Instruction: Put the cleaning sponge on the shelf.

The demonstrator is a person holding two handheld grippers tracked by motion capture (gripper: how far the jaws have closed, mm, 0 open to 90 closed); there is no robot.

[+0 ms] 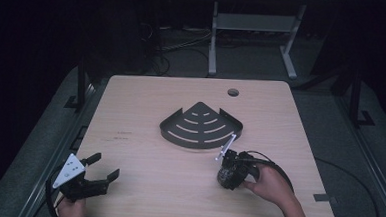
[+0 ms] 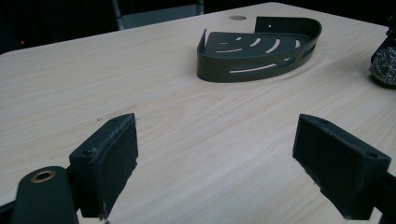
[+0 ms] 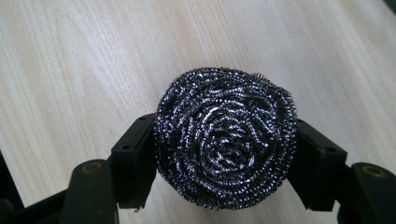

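Near the right front of the bench (image 1: 146, 101), the right gripper (image 3: 226, 154) has its jaws clamped on a steel wool scourer (image 3: 225, 140) just in front of the dark corner rack (image 1: 201, 125), while the left gripper (image 1: 97, 172) rests at front left, jaws wide and empty.

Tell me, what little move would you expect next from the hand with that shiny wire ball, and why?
Probably a lift straight up off the table. The right gripper is shut on the steel wool scourer, its jaws pressed against both sides, and the scourer sits low by the wood. The dark corner caddy stands apart, farther up the table, so carrying the scourer there looks likely. The left gripper is open, holding nothing.
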